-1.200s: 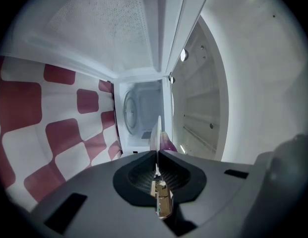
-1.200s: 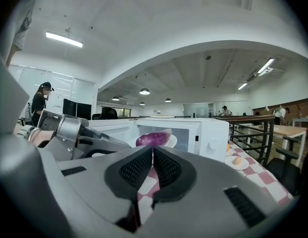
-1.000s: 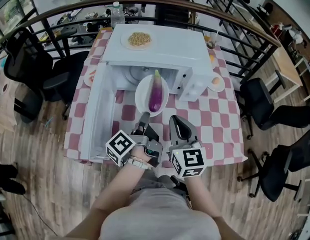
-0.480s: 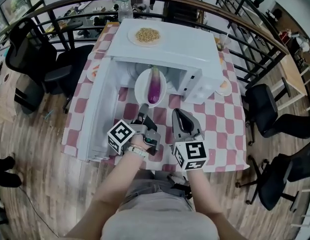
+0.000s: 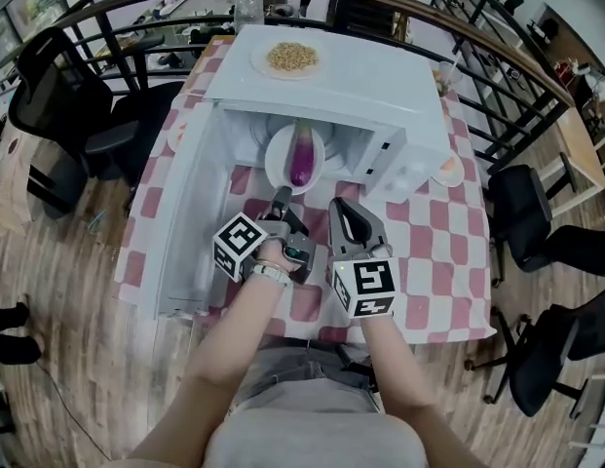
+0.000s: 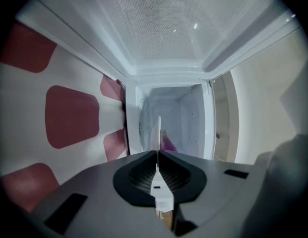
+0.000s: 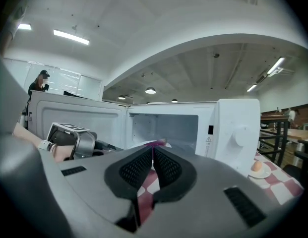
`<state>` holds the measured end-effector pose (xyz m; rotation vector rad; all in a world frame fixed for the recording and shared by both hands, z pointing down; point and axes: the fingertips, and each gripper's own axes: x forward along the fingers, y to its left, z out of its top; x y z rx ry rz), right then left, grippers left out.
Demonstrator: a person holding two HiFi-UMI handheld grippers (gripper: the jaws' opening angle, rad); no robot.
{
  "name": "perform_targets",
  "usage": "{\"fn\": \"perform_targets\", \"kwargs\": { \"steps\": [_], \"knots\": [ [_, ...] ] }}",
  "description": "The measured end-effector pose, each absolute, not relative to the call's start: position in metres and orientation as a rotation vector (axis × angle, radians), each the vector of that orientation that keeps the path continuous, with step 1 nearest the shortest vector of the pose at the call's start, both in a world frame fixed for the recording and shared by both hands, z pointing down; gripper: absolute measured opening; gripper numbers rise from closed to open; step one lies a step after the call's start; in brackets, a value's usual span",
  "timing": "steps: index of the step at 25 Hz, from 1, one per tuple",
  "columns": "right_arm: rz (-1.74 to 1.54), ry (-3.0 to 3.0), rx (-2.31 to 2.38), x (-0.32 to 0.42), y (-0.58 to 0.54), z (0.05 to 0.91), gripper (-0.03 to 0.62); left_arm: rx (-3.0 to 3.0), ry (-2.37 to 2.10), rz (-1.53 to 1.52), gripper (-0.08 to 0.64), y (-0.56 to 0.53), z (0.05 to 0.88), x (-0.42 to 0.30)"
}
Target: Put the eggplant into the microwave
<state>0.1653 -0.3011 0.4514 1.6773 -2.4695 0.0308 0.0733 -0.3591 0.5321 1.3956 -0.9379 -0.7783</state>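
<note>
your left gripper (image 5: 280,203) is clamped on the near rim of the round white plate (image 5: 277,166). the plate carries the purple eggplant (image 5: 301,156) halfway into the mouth of the open white microwave (image 5: 331,86). your right gripper (image 5: 344,224) is closed on nothing, just beside. this looks like the insertion step: next, slide the plate in level, then let go. the eggplant lies flat, its long axis running into the cavity, and what looks like the stem end points inward.
</note>
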Motion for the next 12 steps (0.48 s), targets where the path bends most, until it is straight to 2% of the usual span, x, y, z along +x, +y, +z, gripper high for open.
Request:
{"fn": "perform_targets", "kwargs": {
  "steps": [12],
  "knots": [
    [0.076, -2.466, 1.661, 0.162, -0.314, 0.483, 0.029, 1.323, -0.959, -0.779, 0.015, -0.392, 0.562, 0.081]
  ]
}}
